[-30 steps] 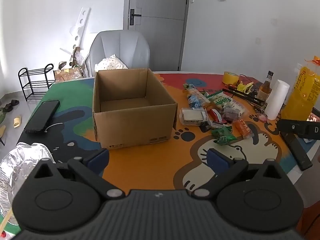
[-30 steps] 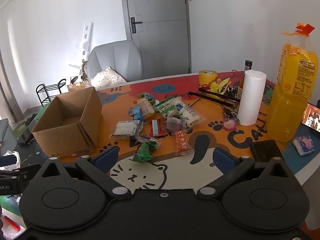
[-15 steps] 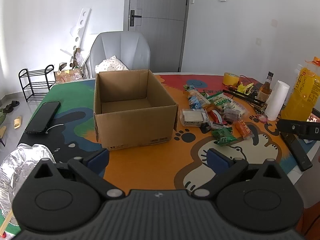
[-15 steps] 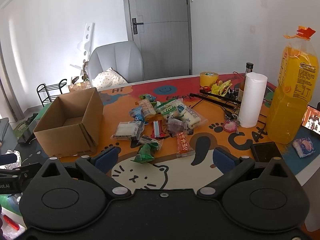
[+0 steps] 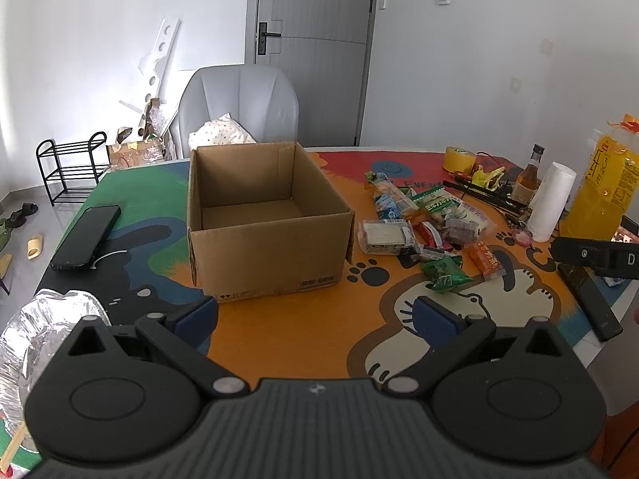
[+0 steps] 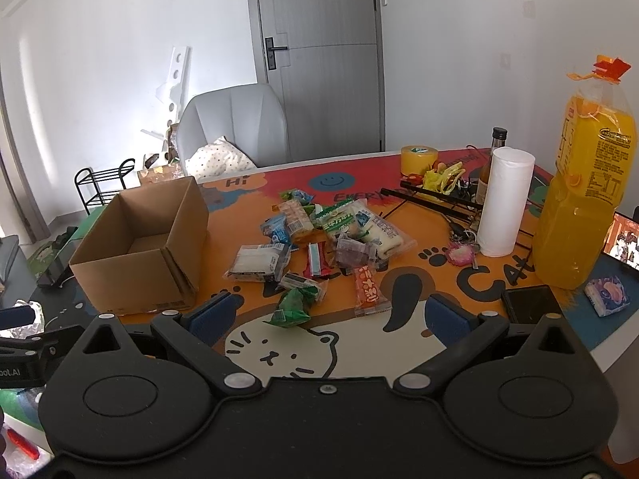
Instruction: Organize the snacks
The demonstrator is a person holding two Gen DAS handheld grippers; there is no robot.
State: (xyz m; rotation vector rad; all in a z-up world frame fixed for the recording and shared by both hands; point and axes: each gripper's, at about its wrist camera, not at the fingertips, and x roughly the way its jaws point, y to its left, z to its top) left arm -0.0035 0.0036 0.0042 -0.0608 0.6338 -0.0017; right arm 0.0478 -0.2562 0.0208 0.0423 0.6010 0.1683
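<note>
Your left view alone shows the phone [image 5: 86, 236] near the table's left edge. Both your left gripper [image 5: 315, 315] and right gripper [image 6: 327, 317] hang spread, empty, as before; the cardboard box [image 5: 267, 215] looks slightly nearer.

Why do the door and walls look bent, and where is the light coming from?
Left wrist view: the fisheye lens bows the door and darkens the corners; daylight glows on the left wall. Right wrist view: same bending, strongest at the edges; the juice bottle shines, and everything stays sharp.
</note>
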